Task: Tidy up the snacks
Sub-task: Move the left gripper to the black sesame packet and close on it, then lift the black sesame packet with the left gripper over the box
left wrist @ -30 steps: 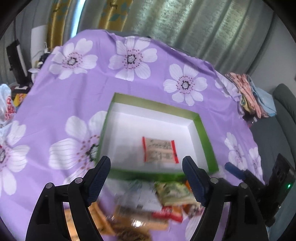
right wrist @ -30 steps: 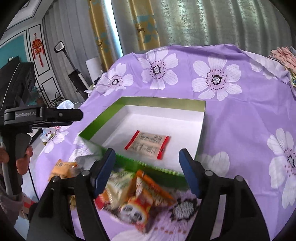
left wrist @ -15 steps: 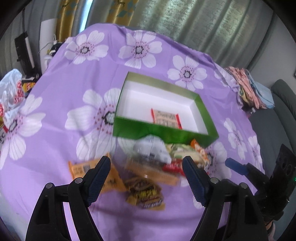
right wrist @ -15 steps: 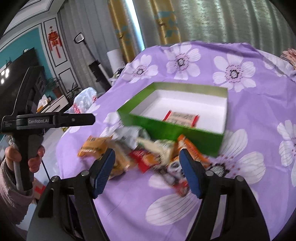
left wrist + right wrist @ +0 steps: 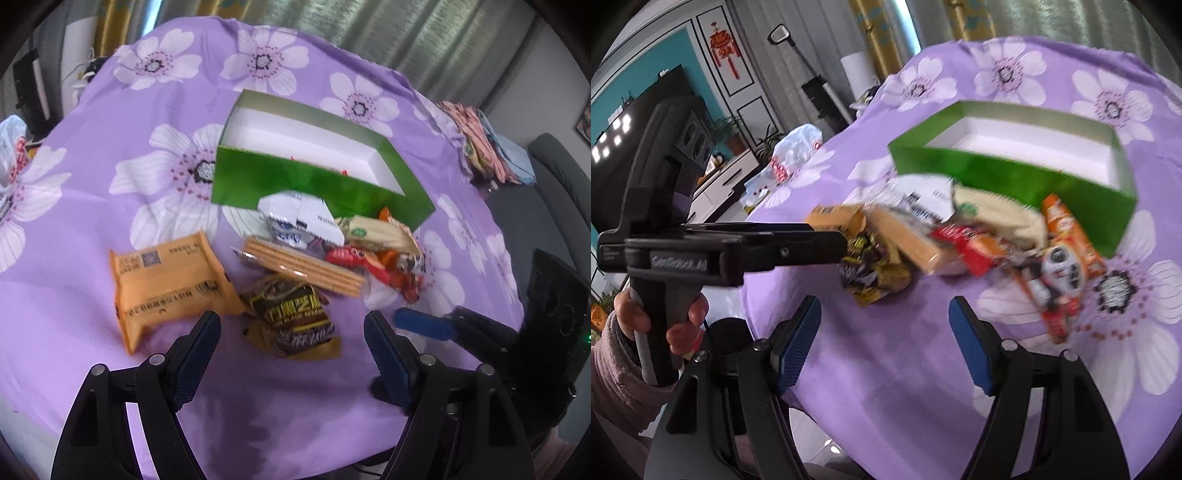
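Observation:
A green box point(image 5: 314, 181) with a white inside stands on the purple flowered cloth; it also shows in the right wrist view point(image 5: 1015, 166). A pile of snack packs lies in front of it: an orange pack point(image 5: 166, 284), a dark chocolate pack point(image 5: 291, 317), a wafer pack point(image 5: 303, 269), a white pack point(image 5: 299, 218) and red and orange packs point(image 5: 1060, 251). My left gripper point(image 5: 291, 350) is open and empty, just short of the chocolate pack. My right gripper point(image 5: 884, 332) is open and empty near the table's front edge.
The left gripper's body and the hand holding it point(image 5: 665, 266) fill the left of the right wrist view. Folded cloths point(image 5: 484, 147) lie at the table's far right. A white plastic bag point(image 5: 798, 151) sits at the far left. The table edge is close below both grippers.
Both grippers have pulled back from the box toward the table's front edge. The snack pile now lies ahead of them. Both stay open and empty.

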`<action>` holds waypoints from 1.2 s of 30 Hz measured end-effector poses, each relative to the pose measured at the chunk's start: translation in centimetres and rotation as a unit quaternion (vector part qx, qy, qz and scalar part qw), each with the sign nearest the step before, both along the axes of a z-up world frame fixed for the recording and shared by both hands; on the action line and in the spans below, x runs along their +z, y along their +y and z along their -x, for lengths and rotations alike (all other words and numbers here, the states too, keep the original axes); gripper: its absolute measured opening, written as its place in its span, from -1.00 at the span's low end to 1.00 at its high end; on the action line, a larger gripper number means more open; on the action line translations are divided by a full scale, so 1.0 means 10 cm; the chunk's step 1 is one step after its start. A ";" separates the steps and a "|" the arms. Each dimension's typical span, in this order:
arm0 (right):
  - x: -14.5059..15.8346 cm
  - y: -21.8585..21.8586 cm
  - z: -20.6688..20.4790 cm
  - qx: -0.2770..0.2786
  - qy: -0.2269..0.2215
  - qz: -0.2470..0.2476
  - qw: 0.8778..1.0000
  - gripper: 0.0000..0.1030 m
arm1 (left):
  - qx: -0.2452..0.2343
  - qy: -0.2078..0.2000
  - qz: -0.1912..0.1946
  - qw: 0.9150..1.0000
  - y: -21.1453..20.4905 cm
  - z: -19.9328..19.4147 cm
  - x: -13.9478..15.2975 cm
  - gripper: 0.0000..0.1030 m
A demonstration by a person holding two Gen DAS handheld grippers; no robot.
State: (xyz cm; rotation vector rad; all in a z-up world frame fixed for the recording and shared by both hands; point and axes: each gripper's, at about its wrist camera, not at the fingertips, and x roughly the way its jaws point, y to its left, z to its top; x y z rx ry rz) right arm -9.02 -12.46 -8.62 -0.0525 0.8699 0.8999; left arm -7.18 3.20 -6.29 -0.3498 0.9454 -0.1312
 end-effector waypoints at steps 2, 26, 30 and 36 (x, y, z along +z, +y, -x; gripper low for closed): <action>-0.07 0.07 -0.01 0.004 0.009 0.002 1.000 0.40 | -0.001 0.001 0.006 1.000 0.00 -0.01 -0.03 0.55; -0.25 0.42 -0.16 0.025 0.034 -0.015 0.999 0.14 | -0.009 0.003 0.043 0.999 0.00 -0.15 -0.22 0.44; -0.28 0.42 -0.22 0.021 0.042 -0.012 0.999 0.05 | -0.008 0.006 0.041 0.999 -0.01 -0.17 -0.23 0.32; -0.30 0.41 -0.23 0.024 0.044 -0.018 0.999 -0.10 | 0.007 0.010 0.049 0.999 0.04 -0.16 -0.25 0.05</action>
